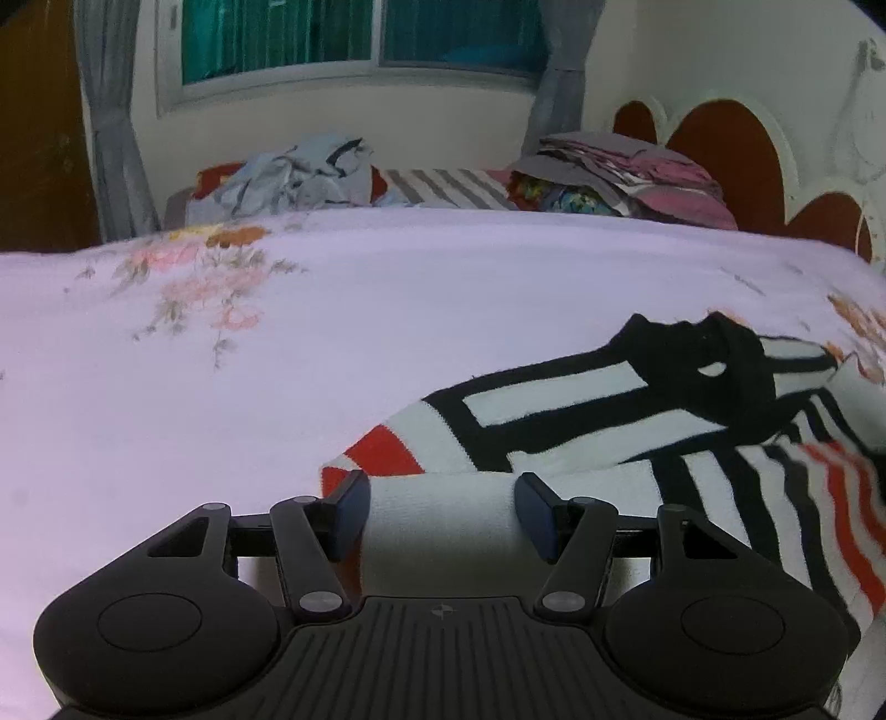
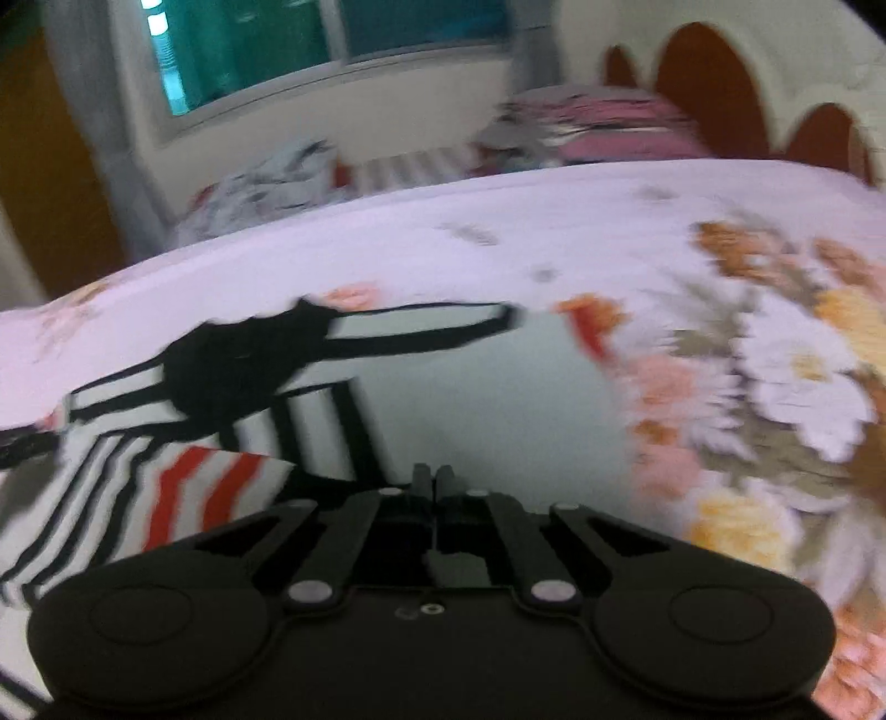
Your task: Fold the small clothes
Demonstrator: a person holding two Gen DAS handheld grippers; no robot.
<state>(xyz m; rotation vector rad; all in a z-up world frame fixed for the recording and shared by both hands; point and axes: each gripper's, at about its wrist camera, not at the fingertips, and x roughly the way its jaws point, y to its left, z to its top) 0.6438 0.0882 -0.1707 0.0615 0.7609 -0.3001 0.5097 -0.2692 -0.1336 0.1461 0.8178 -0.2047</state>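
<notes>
Black, white and red striped knit top (image 1: 637,421) lies spread on the bed (image 1: 277,387), on a pale lilac sheet with flower prints. In the left wrist view it fills the lower right; in the right wrist view it sits lower left (image 2: 221,399), blurred.

Left gripper (image 1: 442,512): jaws spread about halfway. A white part of the top runs between the blue pads (image 1: 349,515). Cloth fills the gap from pad to pad, but I can't tell whether the pads actually press on it or just sit beside it. A red-and-white striped edge of the top lies just beyond the left pad.

Right gripper (image 2: 436,487): jaws pressed together, fingertips meeting at the centre line. They sit right over a plain white area of the top. Whether any cloth is caught between them, can't tell: view is blurred and the tips cover that spot.

Top's black collar area shows in both views, with a black-edged sleeve stretched out from it toward the flower print in the right view.

Background, well apart from the top: a crumpled pale blue pile (image 1: 293,177) at the far edge of the bed, a stack of folded pink and grey clothes (image 1: 626,177) beside it, a window (image 1: 360,39) with grey curtains (image 1: 108,111) above, and a brown scalloped headboard (image 1: 731,155) on the right.
</notes>
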